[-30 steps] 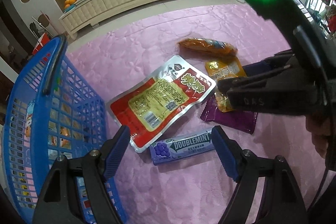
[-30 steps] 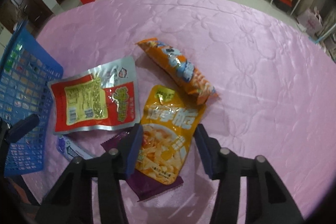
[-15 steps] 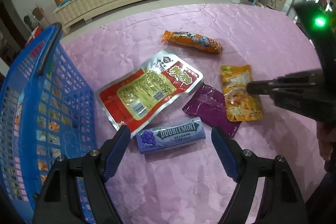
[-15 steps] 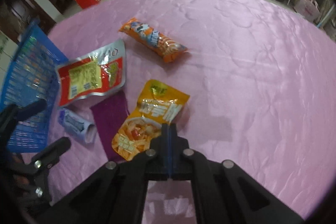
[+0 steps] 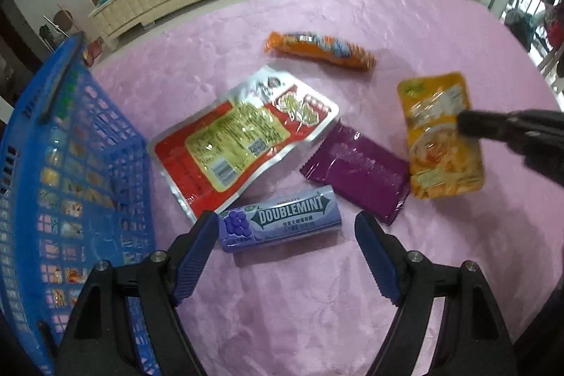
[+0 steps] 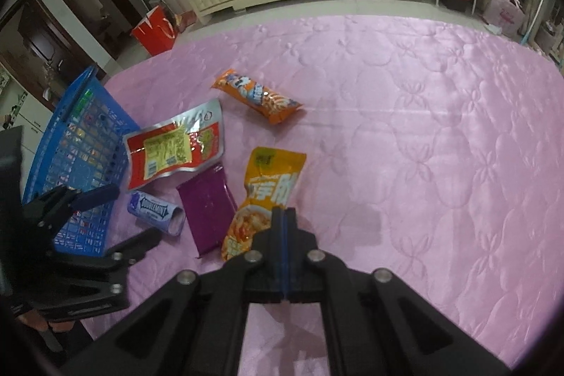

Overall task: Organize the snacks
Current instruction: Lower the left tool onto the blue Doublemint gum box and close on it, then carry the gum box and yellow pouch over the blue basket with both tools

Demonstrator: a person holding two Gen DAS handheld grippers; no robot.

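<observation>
Pink quilt [image 6: 423, 129] | our right claw [image 6: 283, 214] pinches yellow pouch [image 6: 268, 192]; left claw [image 5: 285, 256] spread | we should lift slowly toward blue basket [image 6: 70, 136], frame left

The right tool [image 6: 283, 212] has clamped the yellow pouch [image 6: 271, 185] and dragged it off the purple packet [image 6: 208, 207].

black grippers [image 5: 285, 256], blue ribbed pads [image 5: 194, 256], silver screws.

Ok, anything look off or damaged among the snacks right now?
Nothing torn or spilled. The only oddity: the yellow pouch is pinched by the shut right gripper and appears lifted clear of the purple packet, while other snacks lie flat on the pink cloth.
</observation>
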